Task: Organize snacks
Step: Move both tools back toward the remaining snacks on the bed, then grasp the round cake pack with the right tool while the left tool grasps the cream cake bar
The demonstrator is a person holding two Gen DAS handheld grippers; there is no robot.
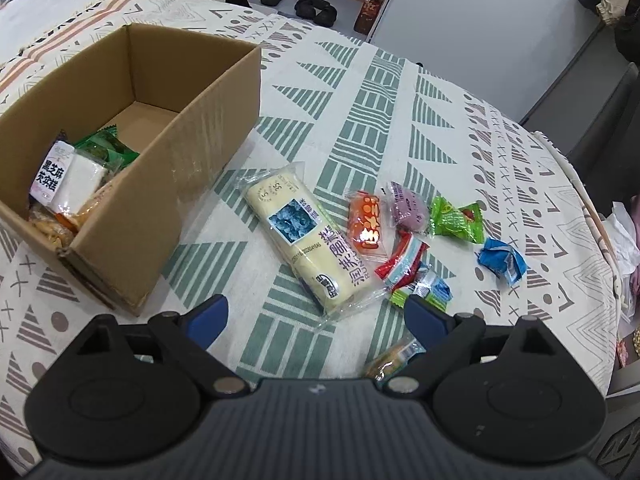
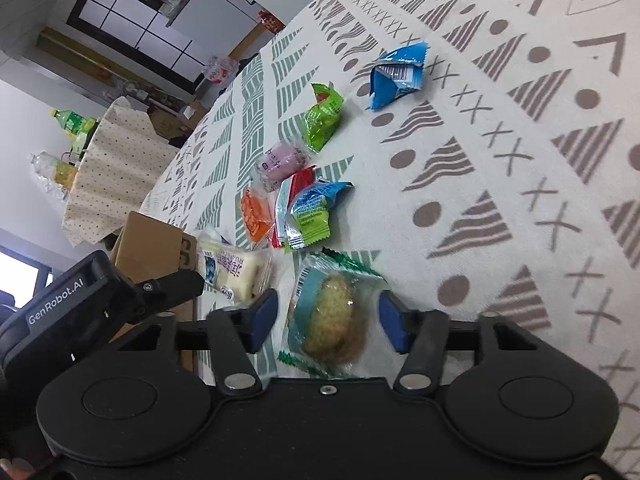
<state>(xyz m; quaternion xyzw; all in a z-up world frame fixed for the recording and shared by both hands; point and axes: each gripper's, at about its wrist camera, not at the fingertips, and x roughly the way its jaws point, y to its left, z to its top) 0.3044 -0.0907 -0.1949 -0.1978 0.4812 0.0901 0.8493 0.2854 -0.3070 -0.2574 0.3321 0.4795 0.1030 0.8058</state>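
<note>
An open cardboard box [image 1: 168,168] stands on the patterned tablecloth at left, with several wrapped snacks [image 1: 76,176] in its near end. A long cream cake pack [image 1: 300,236] lies beside it, just ahead of my open, empty left gripper [image 1: 316,316]. Small wrapped snacks lie to the right: orange [image 1: 364,220], purple [image 1: 406,206], green [image 1: 456,220], blue [image 1: 500,260]. In the right wrist view my right gripper [image 2: 328,320] is open, its fingers on either side of a round cookie pack [image 2: 332,316] lying on the cloth. The left gripper body [image 2: 80,304] shows there at left.
The table edge curves away at right [image 1: 580,200], with a chair and clothes beyond. Shoes [image 1: 316,8] and a bottle sit on the floor behind the table. In the right wrist view a blue packet [image 2: 396,74] lies farthest out, green [image 2: 324,116] and purple [image 2: 280,162] ones nearer.
</note>
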